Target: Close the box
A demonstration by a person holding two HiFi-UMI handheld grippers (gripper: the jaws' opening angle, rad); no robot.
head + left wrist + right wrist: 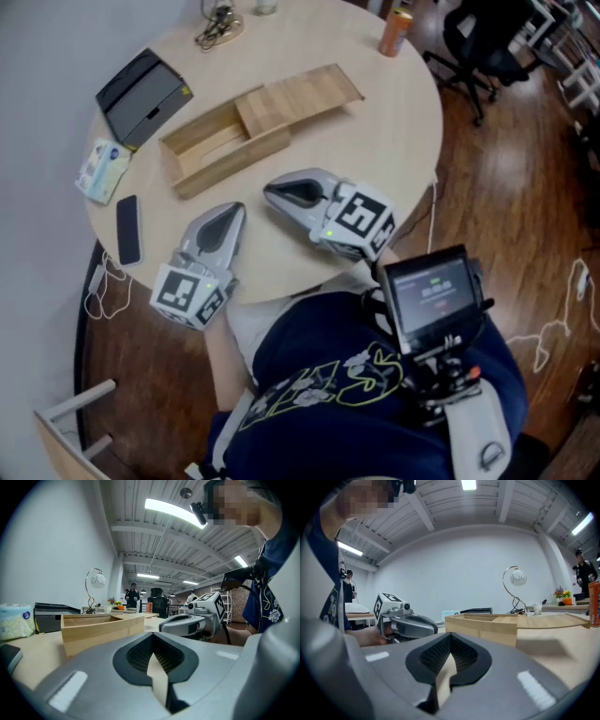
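Observation:
A long wooden box (208,148) lies on the round table (394,141), its sliding lid (305,93) drawn out to the right so the left half is uncovered. Both grippers rest on the table in front of it, apart from it. My left gripper (235,212) points at the box's near side, shut and empty. My right gripper (271,191), also shut with nothing in it, lies to the right, pointing left. In the left gripper view the box (96,626) is ahead left and the right gripper (190,621) ahead right. The right gripper view shows the box (487,625) and the left gripper (408,624).
A black case (141,94), a tissue pack (103,171) and a dark phone (127,230) lie at the table's left. An orange can (396,31) and a lamp base with cables (217,28) stand at the far edge. An office chair (483,47) is beyond the table.

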